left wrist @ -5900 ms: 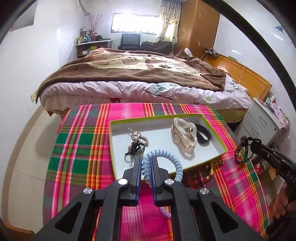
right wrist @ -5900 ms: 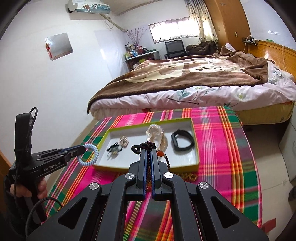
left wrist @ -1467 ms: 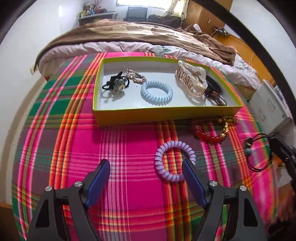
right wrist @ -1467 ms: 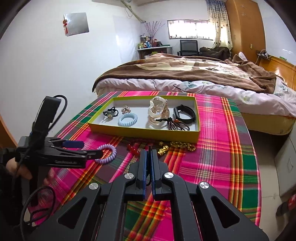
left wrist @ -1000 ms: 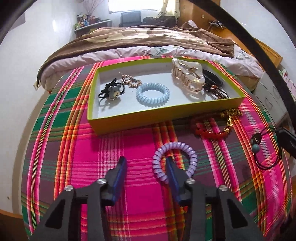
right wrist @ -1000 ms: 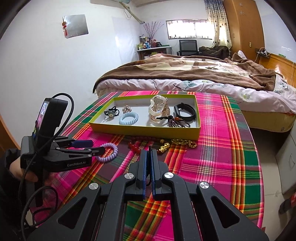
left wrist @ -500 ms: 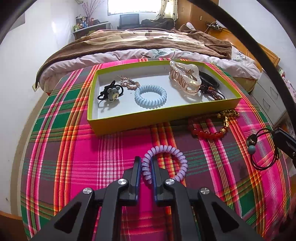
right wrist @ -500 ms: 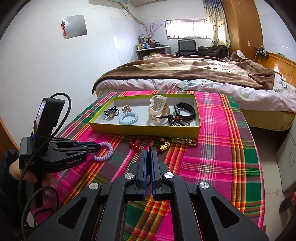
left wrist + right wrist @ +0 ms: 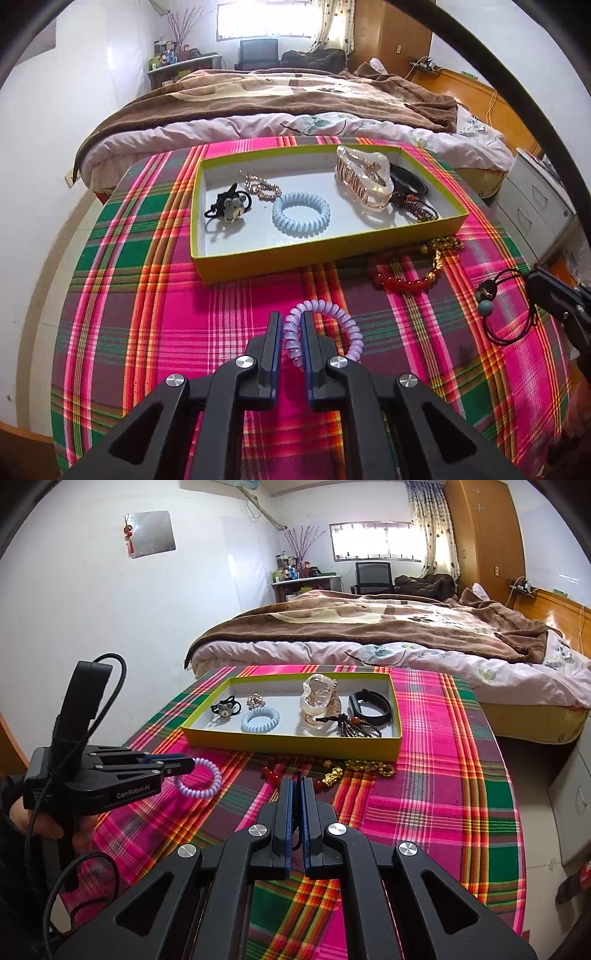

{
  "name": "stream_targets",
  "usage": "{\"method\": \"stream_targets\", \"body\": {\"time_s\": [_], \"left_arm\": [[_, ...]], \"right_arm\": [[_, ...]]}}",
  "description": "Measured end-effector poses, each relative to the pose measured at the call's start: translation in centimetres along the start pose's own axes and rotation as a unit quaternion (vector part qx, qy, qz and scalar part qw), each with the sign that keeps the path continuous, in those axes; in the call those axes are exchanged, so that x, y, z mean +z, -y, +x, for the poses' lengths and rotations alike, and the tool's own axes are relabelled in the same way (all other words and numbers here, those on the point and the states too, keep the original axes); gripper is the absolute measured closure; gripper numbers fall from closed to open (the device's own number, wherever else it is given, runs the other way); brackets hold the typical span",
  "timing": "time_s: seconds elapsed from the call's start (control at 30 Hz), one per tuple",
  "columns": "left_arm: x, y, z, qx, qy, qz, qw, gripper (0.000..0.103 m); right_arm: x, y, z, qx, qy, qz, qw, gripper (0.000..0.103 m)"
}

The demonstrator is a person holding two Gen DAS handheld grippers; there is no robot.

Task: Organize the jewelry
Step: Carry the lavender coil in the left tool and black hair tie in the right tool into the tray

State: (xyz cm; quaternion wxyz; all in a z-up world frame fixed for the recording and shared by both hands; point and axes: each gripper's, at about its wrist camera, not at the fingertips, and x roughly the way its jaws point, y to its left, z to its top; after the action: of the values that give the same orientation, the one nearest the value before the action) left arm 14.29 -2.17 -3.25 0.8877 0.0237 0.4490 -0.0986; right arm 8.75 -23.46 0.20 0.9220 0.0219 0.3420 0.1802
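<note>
A purple spiral hair tie sticks out from between the pads of my left gripper, which is shut on it just above the plaid cloth. The right wrist view shows the same left gripper and purple tie at the left. My right gripper is shut on a thin black elastic hair tie with a grey-blue bead; in the left wrist view the loop hangs from the right gripper at the far right. The yellow-green tray lies ahead of both.
In the tray lie a bear hair tie, a gold trinket, a blue spiral tie, a clear claw clip, a black band and dark beads. Red beads and a gold chain lie before it. A bed stands behind.
The left gripper's wide-open jaws came down around the purple tie on the cloth and closed on it. The right gripper has held still, shut on the black elastic.
</note>
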Motion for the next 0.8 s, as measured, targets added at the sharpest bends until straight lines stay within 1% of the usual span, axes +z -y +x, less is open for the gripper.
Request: {"method": "stream_targets", "body": {"time_s": [0.2, 0.4, 0.8], "left_arm": [[0.6, -0.4, -1.1, -0.002, 0.012, -0.001, 0.9999, 0.093], [1.4, -1.3, -2.3, -0.002, 0.024, -0.007, 0.9997, 0.093], [5.6, -3.4, -2.4, -0.002, 0.04, -0.016, 0.9991, 0.093]], "right_arm": [[0.3, -0.2, -0.5, 0.0, 0.006, 0.0, 1.0, 0.099], [1.4, -0.7, -0.7, 0.003, 0.017, -0.001, 1.0, 0.099], [4.5, -1.3, 0.7, 0.01, 0.026, -0.004, 1.0, 0.099]]}}
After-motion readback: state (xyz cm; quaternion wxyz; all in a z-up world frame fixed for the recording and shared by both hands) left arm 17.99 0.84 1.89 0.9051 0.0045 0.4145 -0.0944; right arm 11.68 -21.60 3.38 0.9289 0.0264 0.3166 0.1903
